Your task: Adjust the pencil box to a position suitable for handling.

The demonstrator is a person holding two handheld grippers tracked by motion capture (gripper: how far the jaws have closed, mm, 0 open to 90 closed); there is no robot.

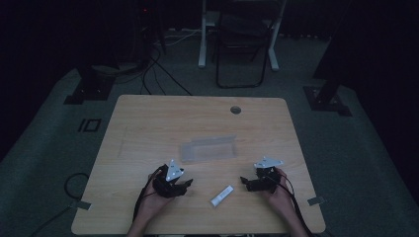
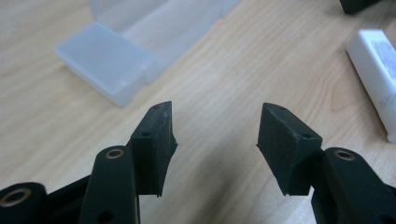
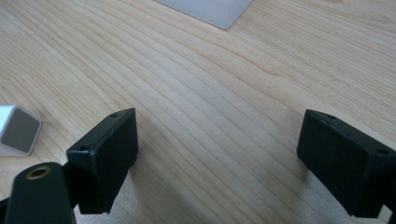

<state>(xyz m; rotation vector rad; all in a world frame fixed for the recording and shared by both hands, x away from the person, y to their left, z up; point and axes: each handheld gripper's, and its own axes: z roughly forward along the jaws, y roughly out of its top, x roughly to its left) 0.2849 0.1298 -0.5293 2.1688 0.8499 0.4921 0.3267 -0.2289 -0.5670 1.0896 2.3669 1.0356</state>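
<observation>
A: Where did everything sit at that moment?

B: The small white oblong box with a printed label [image 1: 222,195] lay flat on the light wooden table [image 1: 148,118], between the two grippers and near the front edge. The left gripper [image 1: 188,183] had its jaws spread with nothing between them, and so did the right gripper [image 1: 243,180], spread wider still. The clear frosted plastic case with its lid folded open [image 1: 207,148] lay just beyond them, apart from the box.

A: What did you think could go wrong?

B: The box lay low and flat, so jaws closing from above might have skidded it along the smooth wood rather than gripping it. Being near the front edge, a hard nudge could have pushed it toward that edge. A pinch by one end alone might have let it tilt or swing. The case looked light as well; a box pressed into it would likely have shoved it away unless the other gripper steadied it.

A: Any writing you could read?

B: In the left gripper view the box's label [image 2: 384,51] showed grey print, too blurred to read. I saw no brand anywhere.
</observation>
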